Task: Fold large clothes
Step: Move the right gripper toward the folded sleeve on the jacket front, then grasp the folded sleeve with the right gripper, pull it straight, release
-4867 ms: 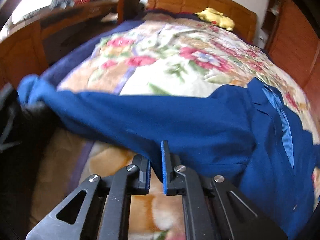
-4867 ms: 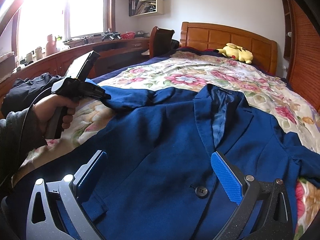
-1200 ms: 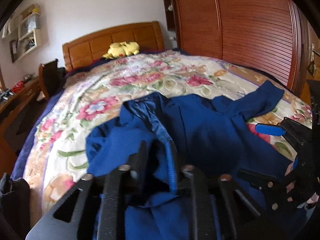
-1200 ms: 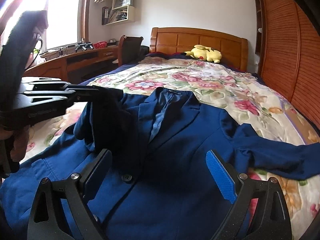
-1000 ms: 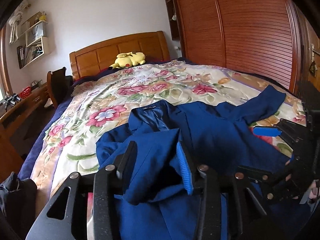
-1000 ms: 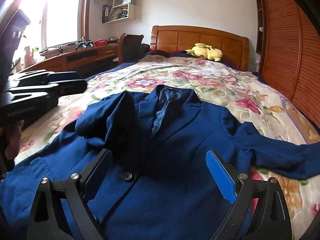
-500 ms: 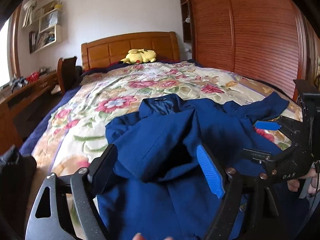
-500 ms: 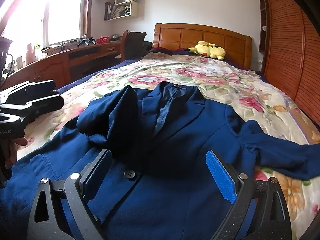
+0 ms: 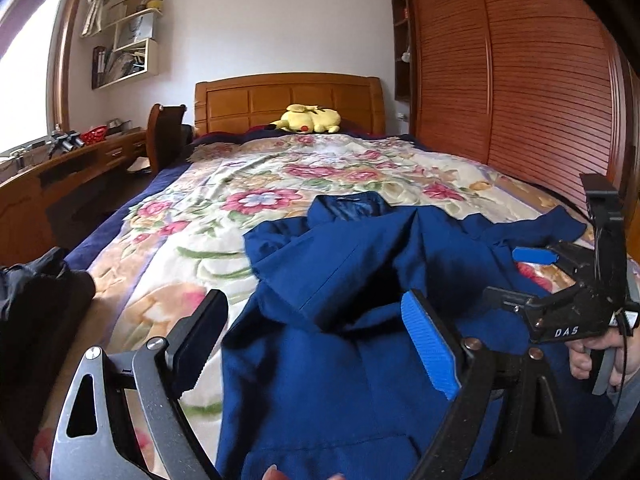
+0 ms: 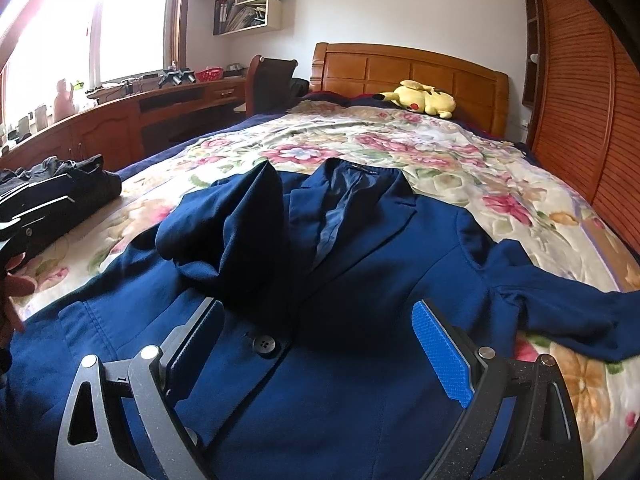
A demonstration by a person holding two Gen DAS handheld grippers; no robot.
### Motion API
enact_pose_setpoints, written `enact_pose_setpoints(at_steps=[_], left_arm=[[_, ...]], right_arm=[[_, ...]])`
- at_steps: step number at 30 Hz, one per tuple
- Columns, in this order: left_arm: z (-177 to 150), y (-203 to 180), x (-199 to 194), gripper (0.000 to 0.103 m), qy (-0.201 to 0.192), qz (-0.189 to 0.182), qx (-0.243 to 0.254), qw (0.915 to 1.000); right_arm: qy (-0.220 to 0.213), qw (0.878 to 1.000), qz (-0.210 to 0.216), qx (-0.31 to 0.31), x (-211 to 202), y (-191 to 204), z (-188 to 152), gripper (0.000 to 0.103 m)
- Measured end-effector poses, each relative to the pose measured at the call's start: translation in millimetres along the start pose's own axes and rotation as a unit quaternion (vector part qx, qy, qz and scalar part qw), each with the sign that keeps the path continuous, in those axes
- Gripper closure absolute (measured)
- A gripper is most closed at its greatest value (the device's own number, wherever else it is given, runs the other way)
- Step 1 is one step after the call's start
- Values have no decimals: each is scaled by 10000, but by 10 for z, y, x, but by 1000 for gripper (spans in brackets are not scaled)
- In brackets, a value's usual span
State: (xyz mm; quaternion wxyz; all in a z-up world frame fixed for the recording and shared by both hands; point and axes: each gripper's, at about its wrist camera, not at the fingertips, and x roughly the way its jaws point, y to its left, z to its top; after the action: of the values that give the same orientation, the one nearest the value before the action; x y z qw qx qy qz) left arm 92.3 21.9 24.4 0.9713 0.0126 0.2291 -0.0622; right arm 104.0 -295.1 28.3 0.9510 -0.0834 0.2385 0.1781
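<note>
I look along a bed (image 9: 224, 240) covered with a floral blanket (image 10: 460, 160), cream with pink blooms and green leaves. Its wooden headboard (image 9: 288, 98) stands against a plain white wall (image 9: 280, 20), and a yellow plush toy (image 10: 420, 98) lies just before it. To my right runs a wardrobe (image 9: 520, 80) with slatted reddish-brown doors. On the other side a long wooden desk (image 10: 120, 116) sits under a bright window (image 10: 52, 40) (the glare washes out the panes), a dark chair (image 10: 268, 80) at its end. White wall shelves (image 10: 248, 8) hold books and papers.
</note>
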Motion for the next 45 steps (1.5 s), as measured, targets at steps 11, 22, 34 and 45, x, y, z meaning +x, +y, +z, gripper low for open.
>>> enact_pose_setpoints(at_steps=[11,22,34,45], left_arm=[[-183,194,-76,14,19,173,-161,9997],[-338,387,-140,14,104,187,-276,9994],[-363,536,-205,14,69,359,-124,9993],[-375,765,-290,14,-4,519,-262,9983]], right_arm=[[85,9998,14,-166,26,78,-13,8],[-59,9996,247,-130,-94,127,46,8],[26,9960,581,-673,62,531,455,11],[656,9845,939,-1326,782,985,727,19]])
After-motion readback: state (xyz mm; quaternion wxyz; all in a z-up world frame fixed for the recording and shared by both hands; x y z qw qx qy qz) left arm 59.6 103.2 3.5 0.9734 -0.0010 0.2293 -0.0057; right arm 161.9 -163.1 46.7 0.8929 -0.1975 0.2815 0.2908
